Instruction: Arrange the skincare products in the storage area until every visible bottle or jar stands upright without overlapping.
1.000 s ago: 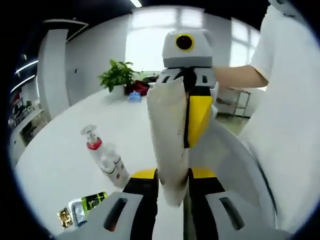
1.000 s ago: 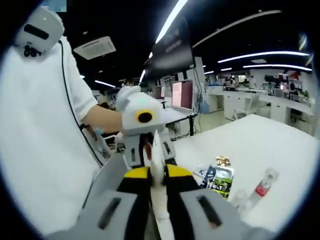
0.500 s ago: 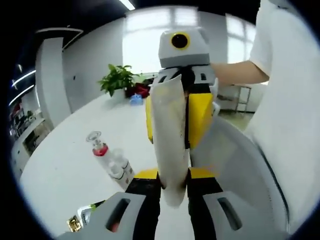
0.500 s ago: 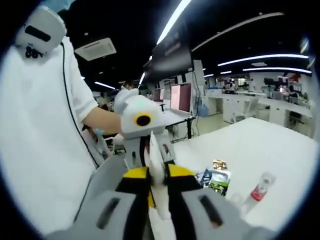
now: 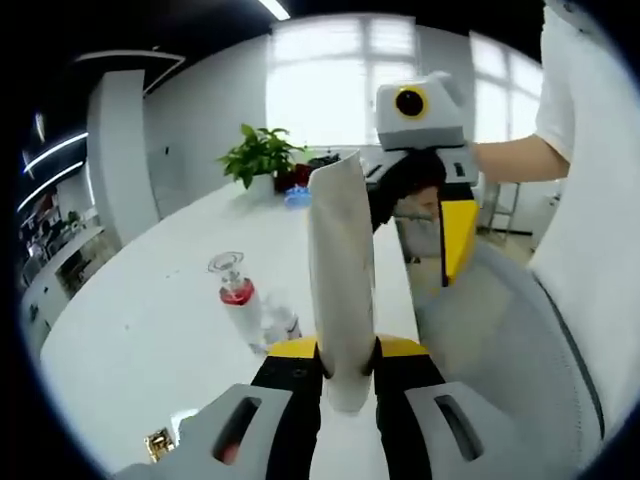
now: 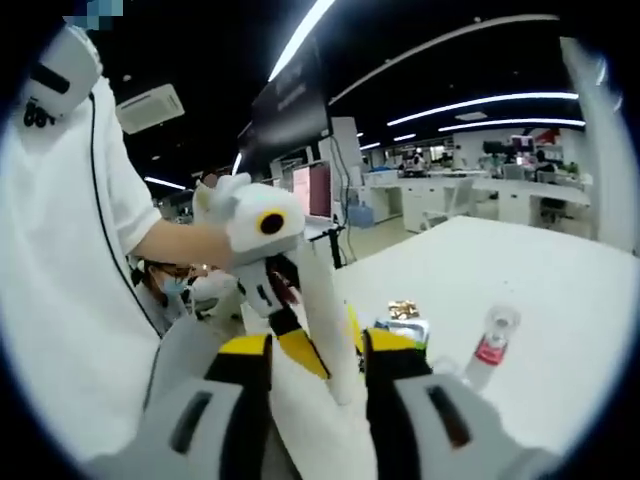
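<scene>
A long white desk point(image 5: 150, 330) runs away into a bright open-plan office, with tall windows and a green potted plant point(image 5: 262, 155) at its far end in the left gripper view, and rows of workstations under strip lights point(image 6: 480, 100) in the right gripper view. A person in a white short-sleeved shirt point(image 5: 590, 260) stands at the desk's edge.

The tall white soft tube point(image 5: 343, 280) rises straight up between the yellow-tipped black jaws of the left gripper point(image 5: 345, 355), which are clamped on its lower end. In the right gripper view the same tube point(image 6: 325, 310) stands between the jaws of the right gripper point(image 6: 320, 355); those jaws sit spread apart, with a gap on either side of it, so they are released.

Left of the left gripper, a clear glass bottle with a red collar and clear cap point(image 5: 240, 300) lies on the desk. It shows again to the right of the right gripper point(image 6: 485, 350). Just beyond the right gripper's right jaw lies a dark sachet with green print point(image 6: 405, 325), with a small gold packet point(image 6: 403, 309) just past it. The gold packet also sits low to the left of the left gripper point(image 5: 158, 443).
</scene>
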`<action>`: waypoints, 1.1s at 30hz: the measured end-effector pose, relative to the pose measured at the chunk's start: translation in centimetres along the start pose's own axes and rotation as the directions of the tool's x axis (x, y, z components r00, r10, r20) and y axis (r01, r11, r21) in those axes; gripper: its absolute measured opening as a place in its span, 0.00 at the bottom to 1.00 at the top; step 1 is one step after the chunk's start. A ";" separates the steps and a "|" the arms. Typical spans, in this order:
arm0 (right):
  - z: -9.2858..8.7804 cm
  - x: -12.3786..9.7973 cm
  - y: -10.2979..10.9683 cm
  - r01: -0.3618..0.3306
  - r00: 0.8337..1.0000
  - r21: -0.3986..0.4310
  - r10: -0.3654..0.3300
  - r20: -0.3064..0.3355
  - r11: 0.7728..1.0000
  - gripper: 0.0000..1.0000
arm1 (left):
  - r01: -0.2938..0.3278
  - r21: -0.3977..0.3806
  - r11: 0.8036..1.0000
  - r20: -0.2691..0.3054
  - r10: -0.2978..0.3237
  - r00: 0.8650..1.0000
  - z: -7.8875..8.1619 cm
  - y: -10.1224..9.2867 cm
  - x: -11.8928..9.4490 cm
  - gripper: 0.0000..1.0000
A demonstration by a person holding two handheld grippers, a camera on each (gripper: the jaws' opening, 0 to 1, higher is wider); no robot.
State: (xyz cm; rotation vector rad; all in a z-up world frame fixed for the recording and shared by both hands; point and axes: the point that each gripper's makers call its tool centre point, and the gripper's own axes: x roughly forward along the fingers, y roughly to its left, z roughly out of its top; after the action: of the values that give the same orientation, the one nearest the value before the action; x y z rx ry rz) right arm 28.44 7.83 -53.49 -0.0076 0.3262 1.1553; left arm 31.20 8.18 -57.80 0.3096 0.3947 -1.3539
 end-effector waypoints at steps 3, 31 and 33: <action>-0.5 -0.3 -0.6 0.036 0.999 0.020 -0.036 0.004 0.999 0.44 | -0.035 -0.018 0.999 0.017 0.035 0.999 0.1 1.8 -0.3 0.15; -5.0 -3.7 -4.0 0.265 0.964 0.195 -0.266 -0.020 0.944 0.64 | -0.134 -0.126 0.983 0.039 0.140 0.989 -1.7 13.0 5.5 0.16; -5.1 -4.0 -4.2 0.273 0.962 0.201 -0.273 -0.025 0.941 0.64 | -0.127 -0.124 0.984 0.033 0.132 0.991 -2.1 13.0 6.3 0.16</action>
State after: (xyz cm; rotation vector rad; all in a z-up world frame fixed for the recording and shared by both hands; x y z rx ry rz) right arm 29.49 1.69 -58.05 0.1253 0.4251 0.8426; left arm 44.84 6.10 -62.66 0.2028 0.4135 -1.2014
